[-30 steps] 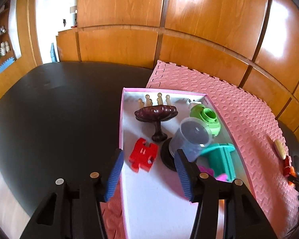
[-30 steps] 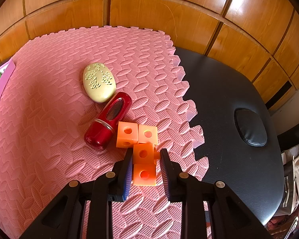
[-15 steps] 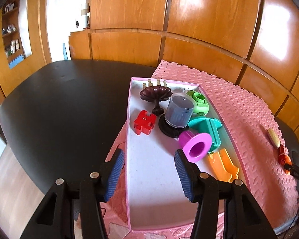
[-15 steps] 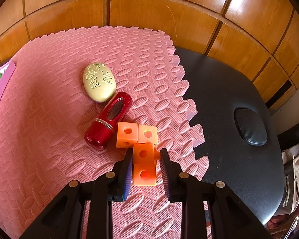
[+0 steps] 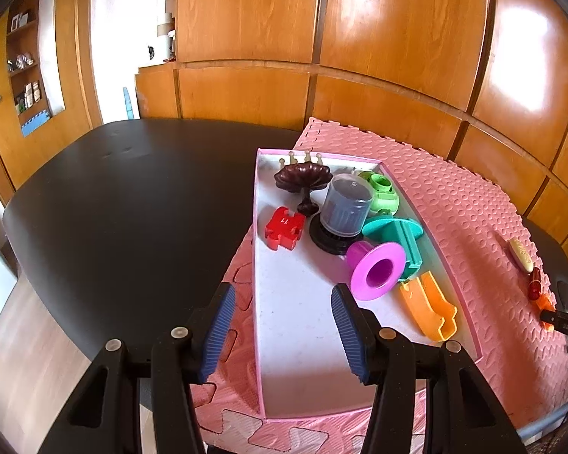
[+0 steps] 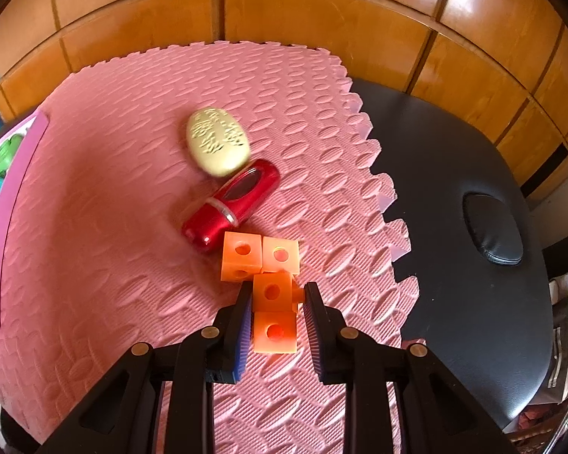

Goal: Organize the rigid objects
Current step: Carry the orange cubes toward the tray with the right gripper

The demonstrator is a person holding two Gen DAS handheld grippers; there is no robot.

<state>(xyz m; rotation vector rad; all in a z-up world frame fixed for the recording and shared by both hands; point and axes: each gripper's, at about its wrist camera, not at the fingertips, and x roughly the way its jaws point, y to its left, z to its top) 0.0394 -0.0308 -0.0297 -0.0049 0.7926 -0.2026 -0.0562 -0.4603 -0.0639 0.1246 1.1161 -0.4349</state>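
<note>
Jaws of the right gripper (image 6: 278, 295) clamp the orange cube chain (image 6: 270, 287), long axis pointing away; left gripper (image 5: 280, 300) gapes empty.

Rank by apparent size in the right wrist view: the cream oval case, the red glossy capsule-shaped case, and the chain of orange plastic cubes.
1. Chain of orange plastic cubes, though it lies nearest the camera, which inflates it.
2. Red glossy capsule-shaped case and cream oval case: too similar to rank.
</note>
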